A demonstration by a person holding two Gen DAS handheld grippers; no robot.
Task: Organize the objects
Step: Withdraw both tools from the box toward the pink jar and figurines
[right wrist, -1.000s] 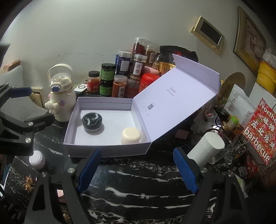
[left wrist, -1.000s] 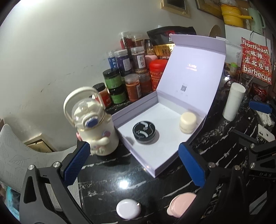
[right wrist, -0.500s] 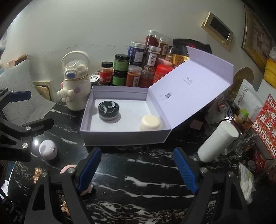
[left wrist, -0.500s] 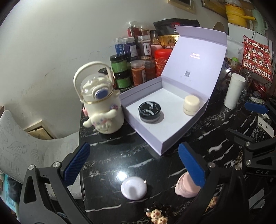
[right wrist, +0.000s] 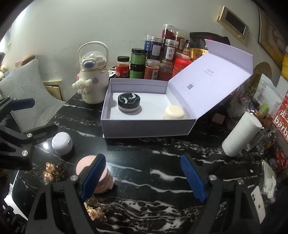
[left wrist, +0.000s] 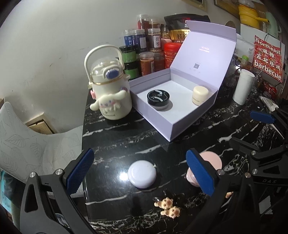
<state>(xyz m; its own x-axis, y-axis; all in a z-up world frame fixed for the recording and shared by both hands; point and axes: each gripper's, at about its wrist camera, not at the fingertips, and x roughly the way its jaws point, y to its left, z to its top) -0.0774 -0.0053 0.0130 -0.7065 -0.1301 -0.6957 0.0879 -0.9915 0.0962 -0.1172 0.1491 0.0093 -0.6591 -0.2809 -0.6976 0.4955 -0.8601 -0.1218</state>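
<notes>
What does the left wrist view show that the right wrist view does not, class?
Only the left wrist view shows the yellow pot high on the right. Only the right wrist view shows the gold frame on the wall. Both share the open box, black jar, cream jar and pink jar.

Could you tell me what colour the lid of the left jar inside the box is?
Black lid with white markings, clearest in the right wrist view.
</notes>
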